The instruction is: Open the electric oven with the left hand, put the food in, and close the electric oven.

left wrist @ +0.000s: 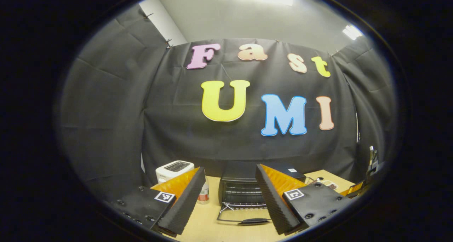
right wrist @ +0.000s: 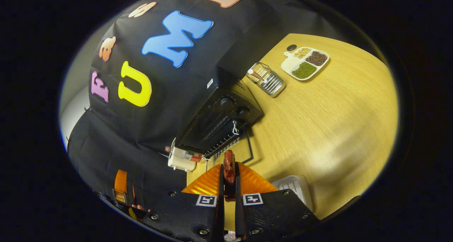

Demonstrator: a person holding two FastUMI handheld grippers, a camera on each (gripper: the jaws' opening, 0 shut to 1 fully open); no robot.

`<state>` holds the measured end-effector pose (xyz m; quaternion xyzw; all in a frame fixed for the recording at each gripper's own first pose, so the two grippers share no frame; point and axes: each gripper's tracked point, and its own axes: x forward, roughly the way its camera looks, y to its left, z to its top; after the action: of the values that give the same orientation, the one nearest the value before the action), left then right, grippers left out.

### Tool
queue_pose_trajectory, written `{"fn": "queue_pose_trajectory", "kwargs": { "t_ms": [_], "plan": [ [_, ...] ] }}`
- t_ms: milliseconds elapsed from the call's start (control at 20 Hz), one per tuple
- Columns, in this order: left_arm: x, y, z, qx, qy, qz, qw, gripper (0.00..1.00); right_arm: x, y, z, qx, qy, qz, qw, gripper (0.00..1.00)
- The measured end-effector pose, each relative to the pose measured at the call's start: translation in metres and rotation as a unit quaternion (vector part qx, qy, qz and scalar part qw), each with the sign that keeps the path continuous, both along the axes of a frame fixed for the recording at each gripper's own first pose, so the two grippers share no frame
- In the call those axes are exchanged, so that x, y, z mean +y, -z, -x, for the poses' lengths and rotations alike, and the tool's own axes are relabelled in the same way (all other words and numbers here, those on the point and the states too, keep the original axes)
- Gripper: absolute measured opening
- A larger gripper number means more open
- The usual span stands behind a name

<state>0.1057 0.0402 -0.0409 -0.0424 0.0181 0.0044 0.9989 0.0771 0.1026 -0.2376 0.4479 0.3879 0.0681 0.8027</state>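
One piece of food (right wrist: 229, 167) is sitting clamped in my right hand-held gripper (right wrist: 229, 185), and I am aiming it at the open electric oven (right wrist: 221, 123) on the table (right wrist: 329, 121). My left hand-held gripper (left wrist: 230, 196) is hanging spread apart before the lowered oven door (left wrist: 244, 217). Next, I judge, the food needs sliding onto the rack.

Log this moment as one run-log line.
oven: door open | left claw: open | right claw: shut on food | food not yet inside
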Motion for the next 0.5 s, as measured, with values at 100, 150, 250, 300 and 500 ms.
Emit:
{"fn": "queue_pose_trajectory", "kwargs": {
  "t_ms": [100,150,250,300,500],
  "plan": [
    [0.010,0.004,-0.003,0.005,-0.004,-0.002,1.000,1.00,0.015,-0.001,-0.016,-0.011,0.007,-0.007,1.000,0.12],
    [0.016,0.007,-0.006,0.008,-0.007,-0.003,1.000,1.00,0.022,-0.001,-0.024,-0.018,0.011,-0.010,1.000,0.12],
    [0.028,0.012,-0.011,0.014,-0.013,-0.004,1.000,0.94,0.035,-0.001,-0.040,-0.032,0.018,-0.010,0.999,0.12],
    [0.035,0.014,-0.013,0.016,-0.016,-0.004,1.000,0.91,0.041,0.000,-0.047,-0.039,0.021,-0.009,0.999,0.12],
    [0.058,0.020,-0.019,0.025,-0.028,-0.015,0.999,0.96,0.068,0.007,-0.080,-0.067,0.027,-0.002,0.997,0.12]
  ]
}}
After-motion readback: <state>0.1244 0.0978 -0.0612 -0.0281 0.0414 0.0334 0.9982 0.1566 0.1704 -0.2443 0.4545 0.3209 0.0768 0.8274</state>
